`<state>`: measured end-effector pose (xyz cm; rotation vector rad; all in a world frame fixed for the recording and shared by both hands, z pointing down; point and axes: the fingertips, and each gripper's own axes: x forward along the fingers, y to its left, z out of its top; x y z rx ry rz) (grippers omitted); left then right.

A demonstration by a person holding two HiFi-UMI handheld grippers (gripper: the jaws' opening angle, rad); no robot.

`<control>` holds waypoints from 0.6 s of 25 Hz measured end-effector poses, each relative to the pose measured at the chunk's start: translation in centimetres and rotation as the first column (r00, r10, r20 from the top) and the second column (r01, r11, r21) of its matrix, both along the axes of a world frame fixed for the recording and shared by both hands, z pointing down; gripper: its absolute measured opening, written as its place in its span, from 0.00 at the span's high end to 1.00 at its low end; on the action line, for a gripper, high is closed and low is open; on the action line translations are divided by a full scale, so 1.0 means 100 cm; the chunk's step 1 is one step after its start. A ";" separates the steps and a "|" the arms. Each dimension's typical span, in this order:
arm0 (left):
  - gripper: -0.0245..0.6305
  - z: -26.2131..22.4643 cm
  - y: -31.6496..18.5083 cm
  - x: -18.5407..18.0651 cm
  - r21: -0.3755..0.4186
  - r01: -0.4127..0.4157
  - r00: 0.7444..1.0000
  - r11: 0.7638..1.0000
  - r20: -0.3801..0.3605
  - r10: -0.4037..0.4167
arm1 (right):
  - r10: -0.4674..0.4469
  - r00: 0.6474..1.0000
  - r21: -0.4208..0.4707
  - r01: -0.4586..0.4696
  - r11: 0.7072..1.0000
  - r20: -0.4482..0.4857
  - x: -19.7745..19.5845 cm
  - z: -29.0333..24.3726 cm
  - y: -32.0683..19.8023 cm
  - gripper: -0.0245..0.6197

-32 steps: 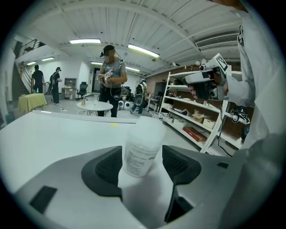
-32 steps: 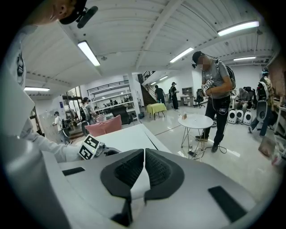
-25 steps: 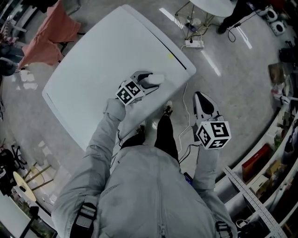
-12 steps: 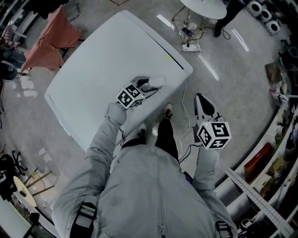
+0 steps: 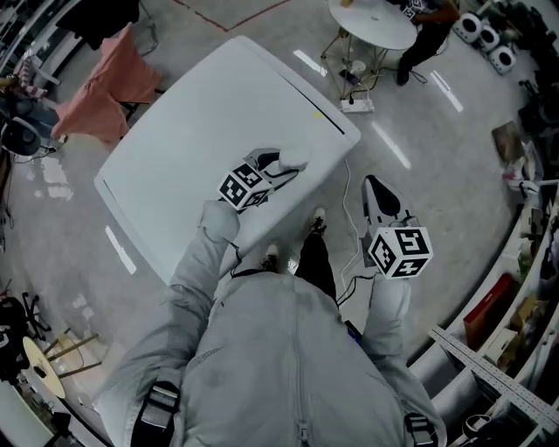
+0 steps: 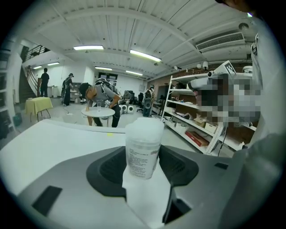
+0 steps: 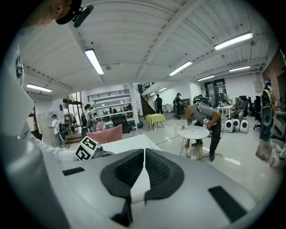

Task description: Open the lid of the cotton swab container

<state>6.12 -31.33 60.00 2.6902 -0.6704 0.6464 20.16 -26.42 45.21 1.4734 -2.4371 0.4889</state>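
Note:
The cotton swab container (image 6: 143,147) is a small translucent white tub with a printed label and its lid on. It stands upright on the white table (image 5: 192,131), near the table's right edge. My left gripper (image 5: 281,162) reaches over the table, and both dark pads sit against the container's sides. In the head view the container (image 5: 294,157) shows as a pale shape at the jaw tips. My right gripper (image 5: 374,187) hangs off the table over the floor. Its jaws are shut with nothing between them, which the right gripper view (image 7: 144,154) confirms.
A round white table (image 5: 376,22) stands beyond the far corner, with a person bent over it. A power strip (image 5: 360,105) and cables lie on the floor to the right. A pink chair (image 5: 109,79) is at the far left. Shelving (image 5: 515,332) lines the right side.
The left gripper stays around the container at the same spot near the table's edge. The head view has drifted slightly. The right gripper has not moved.

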 end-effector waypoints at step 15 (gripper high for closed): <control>0.60 -0.095 0.072 -0.007 0.129 -0.103 0.989 0.986 -0.097 0.116 | -0.172 0.985 0.181 0.174 0.968 -0.028 -0.057 -0.055 0.056 0.90</control>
